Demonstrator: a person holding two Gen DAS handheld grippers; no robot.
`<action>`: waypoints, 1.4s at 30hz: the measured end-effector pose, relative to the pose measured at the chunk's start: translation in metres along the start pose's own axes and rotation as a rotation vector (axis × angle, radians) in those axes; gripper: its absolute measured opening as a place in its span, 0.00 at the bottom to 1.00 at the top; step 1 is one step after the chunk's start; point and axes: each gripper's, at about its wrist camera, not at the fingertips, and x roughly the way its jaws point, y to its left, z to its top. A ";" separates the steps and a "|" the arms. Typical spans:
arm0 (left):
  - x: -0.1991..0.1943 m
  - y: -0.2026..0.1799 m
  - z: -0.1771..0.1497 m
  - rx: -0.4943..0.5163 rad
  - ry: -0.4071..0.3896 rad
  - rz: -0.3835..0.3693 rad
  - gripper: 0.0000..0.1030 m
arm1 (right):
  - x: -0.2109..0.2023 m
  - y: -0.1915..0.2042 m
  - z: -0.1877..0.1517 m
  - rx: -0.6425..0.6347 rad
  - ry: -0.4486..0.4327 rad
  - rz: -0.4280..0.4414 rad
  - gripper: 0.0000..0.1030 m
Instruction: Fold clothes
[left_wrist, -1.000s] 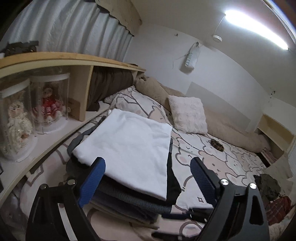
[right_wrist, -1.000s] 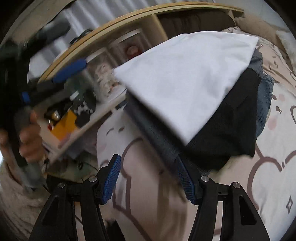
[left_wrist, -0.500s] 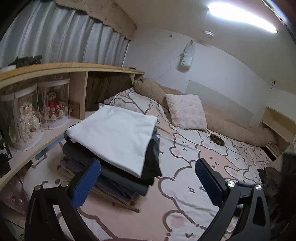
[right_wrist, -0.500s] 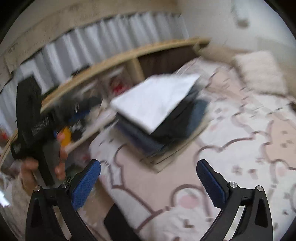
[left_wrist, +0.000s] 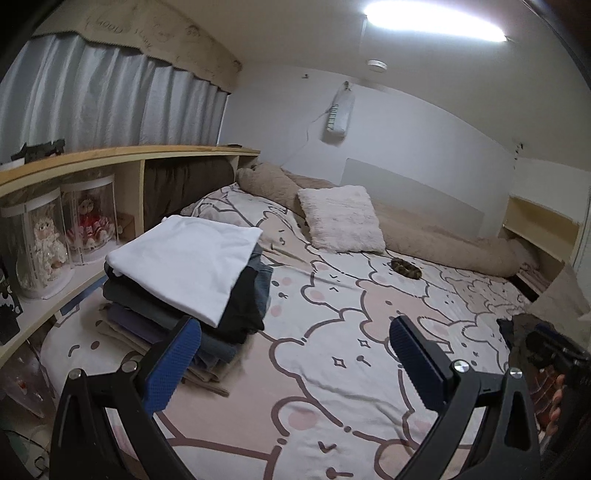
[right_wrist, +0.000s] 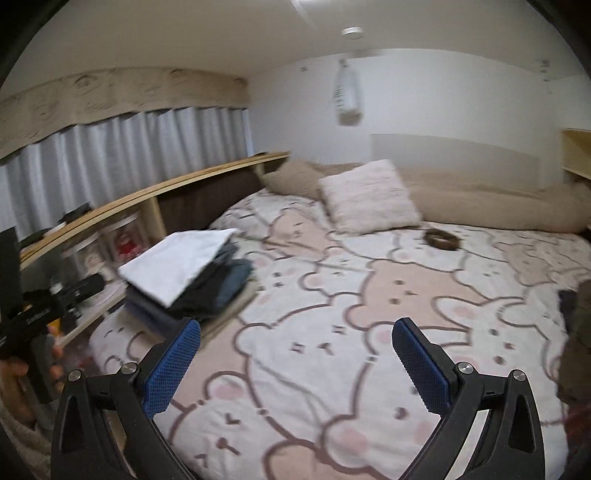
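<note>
My left gripper stands with its fingers spread wide and nothing between them; they hang above the bed, apart from the fabric. My right gripper is likewise spread to its full width and empty, its jaws having just been opening, with only bare bedspread showing between its blue fingers. The stack of folded clothes sits on the bed at its left edge, just beside the wooden shelf. A white folded garment lies on top, over dark and blue-grey layers, with a beige piece at the bottom. In the right wrist view the same stack appears left of centre, well ahead of my fingers, somewhat blurred. Two dolls in clear cases stand in the shelf compartment next to the stack. A pale fluffy cushion rests near the far end of the bed, against a long tan bolster. A heap of unfolded dark clothing lies at the right edge of the bed.
</note>
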 end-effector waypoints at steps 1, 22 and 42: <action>-0.001 -0.004 -0.002 0.015 0.005 0.003 1.00 | -0.004 -0.005 -0.001 0.008 -0.005 -0.016 1.00; -0.008 -0.050 -0.031 0.164 0.011 0.054 1.00 | -0.016 -0.036 -0.041 -0.020 0.055 -0.125 1.00; -0.006 -0.051 -0.034 0.165 0.024 0.048 1.00 | -0.013 -0.040 -0.042 -0.017 0.077 -0.129 1.00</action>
